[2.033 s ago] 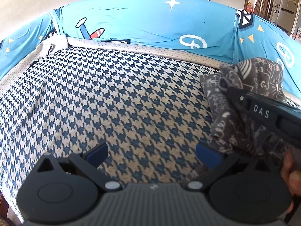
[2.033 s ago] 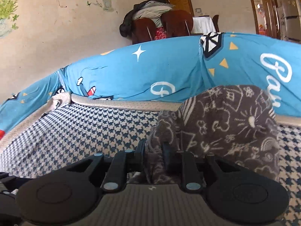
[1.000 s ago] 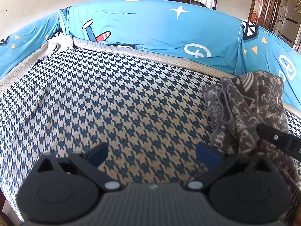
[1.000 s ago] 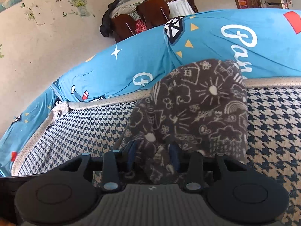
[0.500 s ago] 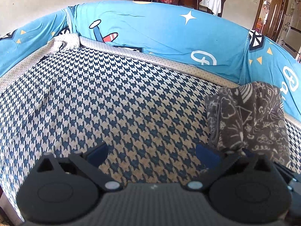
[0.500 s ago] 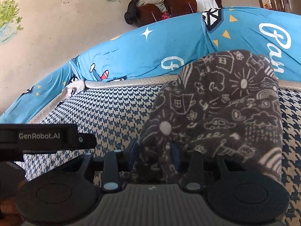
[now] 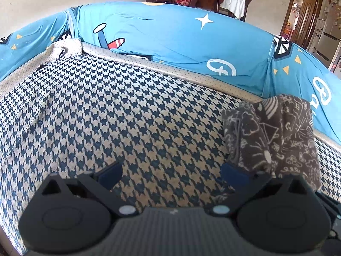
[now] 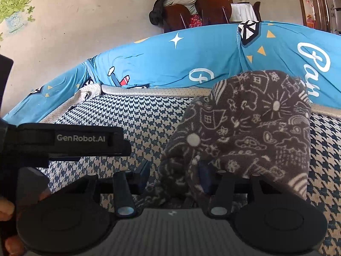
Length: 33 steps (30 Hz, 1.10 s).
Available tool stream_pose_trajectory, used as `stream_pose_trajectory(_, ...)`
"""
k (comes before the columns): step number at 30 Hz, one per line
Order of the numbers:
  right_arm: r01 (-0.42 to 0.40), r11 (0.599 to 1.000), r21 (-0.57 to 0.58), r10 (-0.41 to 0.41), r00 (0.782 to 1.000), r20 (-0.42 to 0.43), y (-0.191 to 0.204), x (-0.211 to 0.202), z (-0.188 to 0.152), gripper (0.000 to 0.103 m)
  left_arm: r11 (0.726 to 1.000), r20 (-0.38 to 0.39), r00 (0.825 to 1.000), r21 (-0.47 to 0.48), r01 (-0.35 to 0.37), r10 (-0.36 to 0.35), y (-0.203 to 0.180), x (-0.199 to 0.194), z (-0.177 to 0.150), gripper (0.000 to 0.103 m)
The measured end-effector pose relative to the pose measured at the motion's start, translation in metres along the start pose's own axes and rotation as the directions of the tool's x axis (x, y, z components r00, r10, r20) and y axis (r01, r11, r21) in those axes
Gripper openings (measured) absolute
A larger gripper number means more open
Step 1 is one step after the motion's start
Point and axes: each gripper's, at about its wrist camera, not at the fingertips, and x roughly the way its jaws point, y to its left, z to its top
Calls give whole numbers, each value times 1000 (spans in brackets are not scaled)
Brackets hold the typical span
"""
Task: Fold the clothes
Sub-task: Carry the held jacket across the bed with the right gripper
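Note:
A dark grey fleece garment (image 7: 275, 136) with white doodles lies folded at the right of the houndstooth surface (image 7: 106, 111), close to the blue bumper. In the right wrist view the same garment (image 8: 251, 132) fills the right half. One fold of it hangs between the fingers of my right gripper (image 8: 174, 177). Those jaws are opening, and the left pad stands a little clear of the cloth. My left gripper (image 7: 171, 173) hovers open over bare houndstooth, left of the garment, with nothing between its fingers. Its strapped body (image 8: 64, 138) shows at the left of the right wrist view.
A blue padded bumper (image 7: 170, 34) with cartoon prints walls in the far and side edges. A person's fingers (image 8: 6, 211) show at the lower left. Wooden chairs with piled clothes (image 8: 191, 10) stand behind the bumper against a wall.
The right gripper's jaws have widened around the fold they were clamping. The right view has rolled back towards level. The left gripper's body has come into the right view.

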Motion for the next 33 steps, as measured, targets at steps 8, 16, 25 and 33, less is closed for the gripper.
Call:
stream_pose_trajectory(8, 35, 997, 71, -37, 999, 24, -11, -47, 2, 51, 997, 53, 997, 52, 48, -51, -14, -3, 7, 103)
stream_pose_trajectory(16, 147, 976, 160, -152, 988, 21, -33, -72, -4, 56, 989, 91, 990, 111, 101, -112, -37, 3, 20, 103)
stream_pose_trajectory(25, 145, 978, 151, -142, 989, -31, -36, -66, -15, 58, 977, 104, 984, 172, 126, -146, -63, 22, 34, 103)
stream_pose_trajectory(33, 127, 981, 146, -122, 992, -44, -41, -61, -19, 62, 959, 107, 975, 225, 169, -197, -89, 38, 43, 103)
